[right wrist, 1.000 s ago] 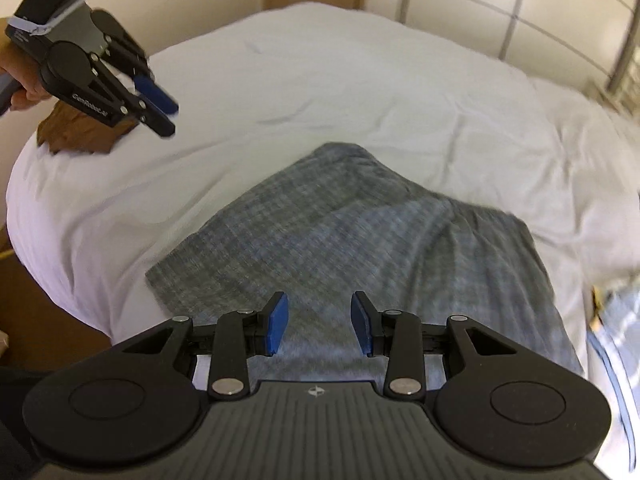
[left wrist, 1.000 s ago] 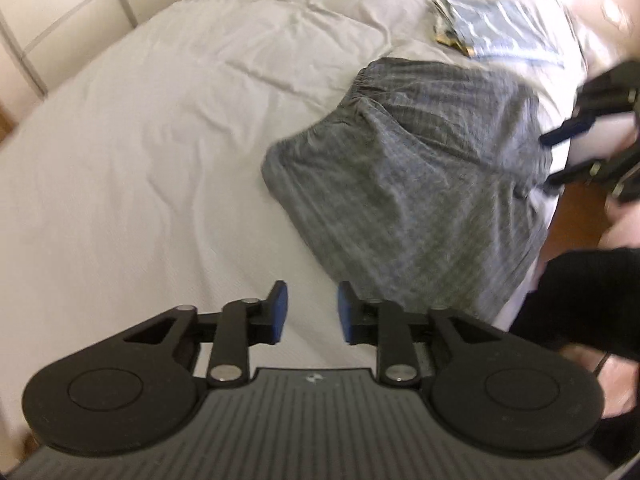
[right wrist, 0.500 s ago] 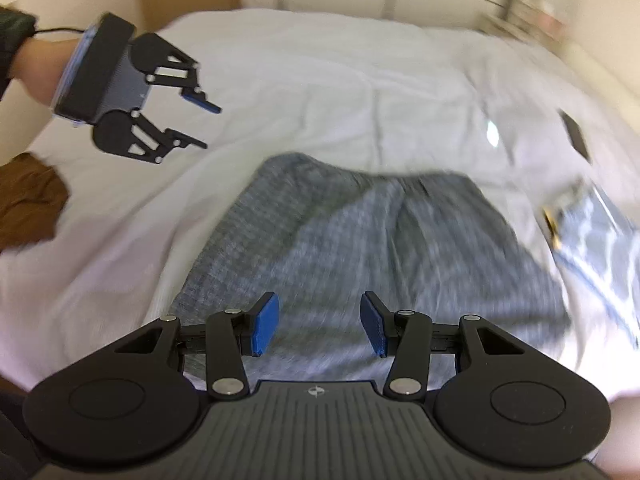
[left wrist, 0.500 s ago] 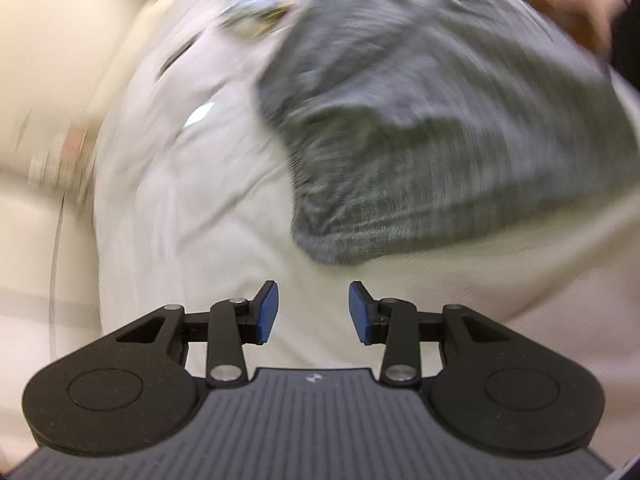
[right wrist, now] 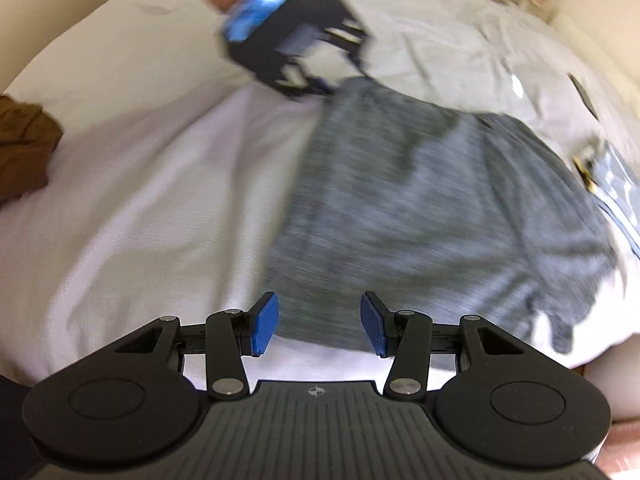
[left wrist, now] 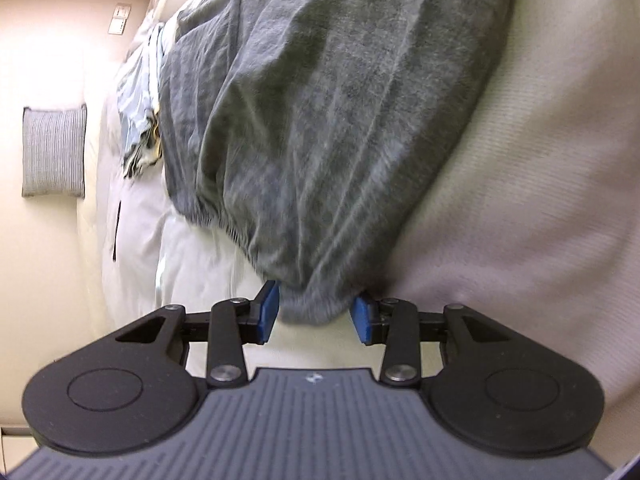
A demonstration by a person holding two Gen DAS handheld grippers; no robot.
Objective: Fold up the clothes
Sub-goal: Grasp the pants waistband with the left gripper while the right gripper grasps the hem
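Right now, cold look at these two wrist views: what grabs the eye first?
The grey shorts spread across the white bed dominate both views. The left gripper stands open with a corner of the shorts between its blue pads, and the right gripper is open at the near hem. Off to the sides, a brown garment lies at the bed's left edge and a light blue folded item beyond the shorts.

Right claw (right wrist: 318,329) gapes over grey shorts (right wrist: 420,200); left claw (right wrist: 344,70) at their far corner.
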